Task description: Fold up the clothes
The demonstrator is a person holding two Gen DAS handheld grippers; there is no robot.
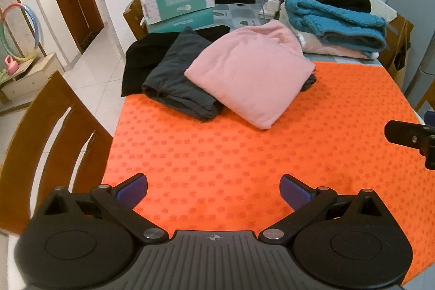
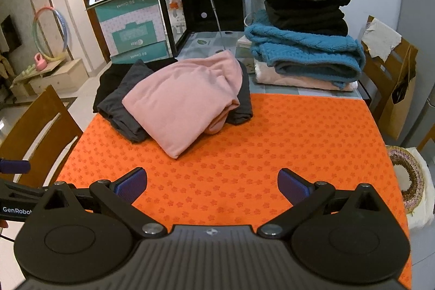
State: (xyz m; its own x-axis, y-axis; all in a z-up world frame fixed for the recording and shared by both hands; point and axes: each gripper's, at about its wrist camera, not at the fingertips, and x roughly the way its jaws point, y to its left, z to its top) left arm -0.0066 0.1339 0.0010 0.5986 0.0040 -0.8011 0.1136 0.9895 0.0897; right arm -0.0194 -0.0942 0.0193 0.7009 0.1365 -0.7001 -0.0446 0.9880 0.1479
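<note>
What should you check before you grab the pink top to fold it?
1. Left gripper open with nothing in it: ok.
2. Right gripper open with nothing in it: ok.
3. Pink top in view with nothing on top of it: ok.
4. Pink top lying by itself: not ok, it rests on the dark grey garment.
5. Bare orange mat in front for folding: ok.
6. Folded stack staying steady: cannot tell.
</note>
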